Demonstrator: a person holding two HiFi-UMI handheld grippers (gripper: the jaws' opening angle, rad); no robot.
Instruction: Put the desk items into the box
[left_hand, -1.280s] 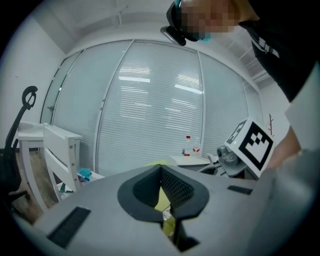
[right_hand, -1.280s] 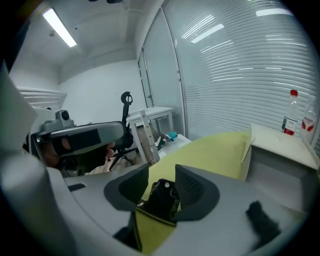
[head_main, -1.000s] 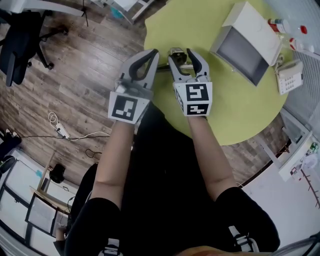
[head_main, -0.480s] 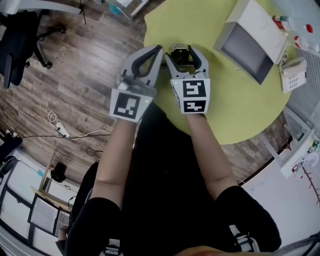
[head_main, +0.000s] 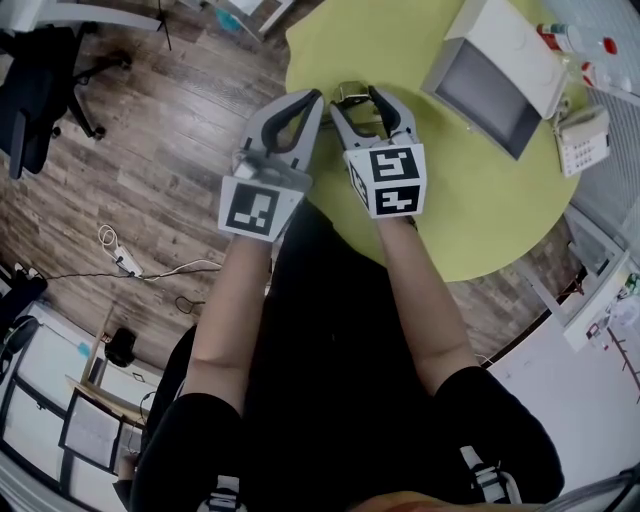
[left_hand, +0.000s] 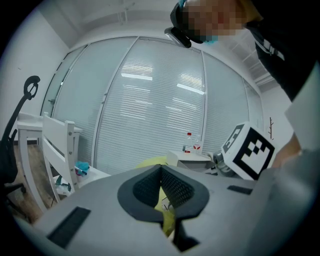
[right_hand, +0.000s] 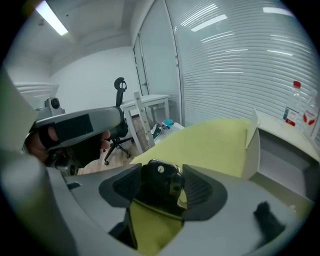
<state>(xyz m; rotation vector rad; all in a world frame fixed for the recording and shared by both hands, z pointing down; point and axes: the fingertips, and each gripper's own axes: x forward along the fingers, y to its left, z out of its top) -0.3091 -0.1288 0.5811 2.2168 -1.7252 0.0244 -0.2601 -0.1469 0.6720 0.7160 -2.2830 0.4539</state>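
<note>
table (head_main: 470, 200) yellow-green | box (head_main: 505, 45) white, grey inside | desk item (right_hand: 160, 182) black | floor (head_main: 180, 130) brown woodgrain

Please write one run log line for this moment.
right gripper: jaws closing around black desk item on table | left gripper: shut, empty | box: open

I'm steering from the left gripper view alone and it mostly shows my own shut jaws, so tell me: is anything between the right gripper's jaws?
Observer: Yes. A black desk item stands between the right gripper's jaws on the yellow table. The jaws are closing around it, with a sliver of gap at one pad.
Operator: Where is the box from there?
Observer: The white box sits farther along the table, off to the right gripper's right and apart from it, with its open side showing.
Operator: Anything in it?
Observer: The head view shows nothing inside.
</note>
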